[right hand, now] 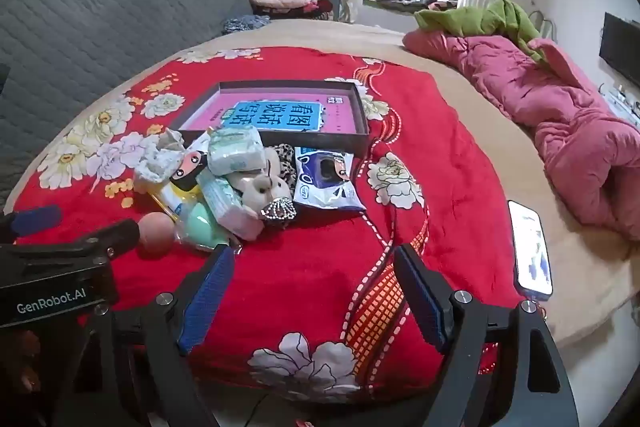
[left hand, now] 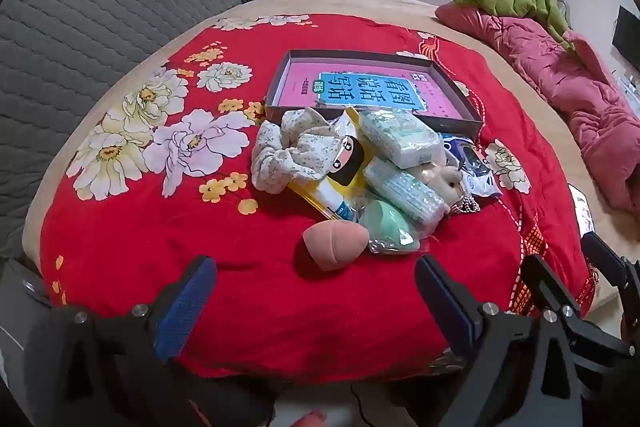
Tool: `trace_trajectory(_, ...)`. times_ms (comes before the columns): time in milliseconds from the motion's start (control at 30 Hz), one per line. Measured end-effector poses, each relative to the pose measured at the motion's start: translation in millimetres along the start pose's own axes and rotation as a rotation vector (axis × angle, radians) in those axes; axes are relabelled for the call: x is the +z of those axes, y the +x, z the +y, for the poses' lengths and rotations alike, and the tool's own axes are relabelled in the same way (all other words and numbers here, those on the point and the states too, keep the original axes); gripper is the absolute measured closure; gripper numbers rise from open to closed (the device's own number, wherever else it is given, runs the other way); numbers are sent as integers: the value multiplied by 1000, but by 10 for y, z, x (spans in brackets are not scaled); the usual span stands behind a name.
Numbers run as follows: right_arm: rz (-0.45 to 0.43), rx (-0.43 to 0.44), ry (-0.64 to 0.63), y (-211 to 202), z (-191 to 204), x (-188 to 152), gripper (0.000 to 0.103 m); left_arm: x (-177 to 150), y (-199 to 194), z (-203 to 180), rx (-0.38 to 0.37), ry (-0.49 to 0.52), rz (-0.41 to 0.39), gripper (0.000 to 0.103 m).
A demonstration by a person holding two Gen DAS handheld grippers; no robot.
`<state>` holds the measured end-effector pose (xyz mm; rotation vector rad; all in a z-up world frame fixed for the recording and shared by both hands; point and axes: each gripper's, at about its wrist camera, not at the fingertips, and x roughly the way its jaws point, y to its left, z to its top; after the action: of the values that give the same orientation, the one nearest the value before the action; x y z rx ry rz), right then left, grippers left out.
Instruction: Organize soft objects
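— Left gripper (left hand: pixel 316 281): jaws spread wide, released, holding nothing, poised low over the red floral blanket (left hand: pixel 160 247). Just ahead, a pink makeup sponge (left hand: pixel 334 241), untouched.

— Right gripper (right hand: pixel 314 281): likewise parted and unloaded, alongside its twin, aimed at bare blanket near the heap.

— Behind the sponge, piled together: green sponge in wrap (left hand: pixel 390 229), two tissue packs (left hand: pixel 400 137), floral cloth (left hand: pixel 292 147), yellow packet (left hand: pixel 344 171), small plush toy (right hand: pixel 264 191), leopard scrunchie (right hand: pixel 286 157), blue-and-white sachet (right hand: pixel 324 183).

— Beyond the pile, touching it: shallow dark box (left hand: pixel 460 123) with a pink booklet (left hand: pixel 360 91) inside. Far right on the bed, a phone (right hand: pixel 532 247), a rumpled pink quilt (right hand: pixel 560 107).
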<state>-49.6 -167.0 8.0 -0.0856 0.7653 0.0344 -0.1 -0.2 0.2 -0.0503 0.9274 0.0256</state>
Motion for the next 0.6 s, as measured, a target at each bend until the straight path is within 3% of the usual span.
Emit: trace_trajectory(600,-4,17,21,27,-33,-8,20,-10,15,-18,-13,-5,7,4)
